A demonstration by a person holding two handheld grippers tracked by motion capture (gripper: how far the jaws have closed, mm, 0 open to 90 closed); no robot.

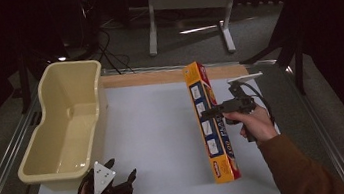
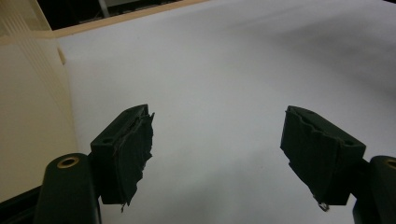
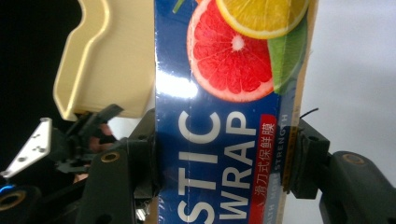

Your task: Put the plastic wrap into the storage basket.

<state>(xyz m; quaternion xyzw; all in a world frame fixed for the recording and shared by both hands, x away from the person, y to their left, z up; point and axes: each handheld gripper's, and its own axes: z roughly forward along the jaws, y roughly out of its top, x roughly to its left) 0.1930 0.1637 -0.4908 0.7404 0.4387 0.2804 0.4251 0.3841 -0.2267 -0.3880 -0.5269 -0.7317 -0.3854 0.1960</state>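
1. The right gripper point(image 1: 212, 112) is clenched on the middle of a long plastic wrap box point(image 1: 210, 122), holding it above the white desk point(image 1: 156, 144), well to the right of the cream tub point(image 1: 65, 126).
2. The box could pivot in the grip: it is long, held at one narrow band, and its glossy printed cardboard point(image 3: 219, 140) looks slick against the pads.
3. Squeezing harder could dent it, since thin card around a roll gives way at the edges.
4. If it is carried toward the tub, its far end could knock the rounded, smooth plastic rim.
5. The left gripper point(image 2: 217, 154) rests released just in front of the tub, its ragged black pads point(image 2: 135, 149) apart over bare desk.
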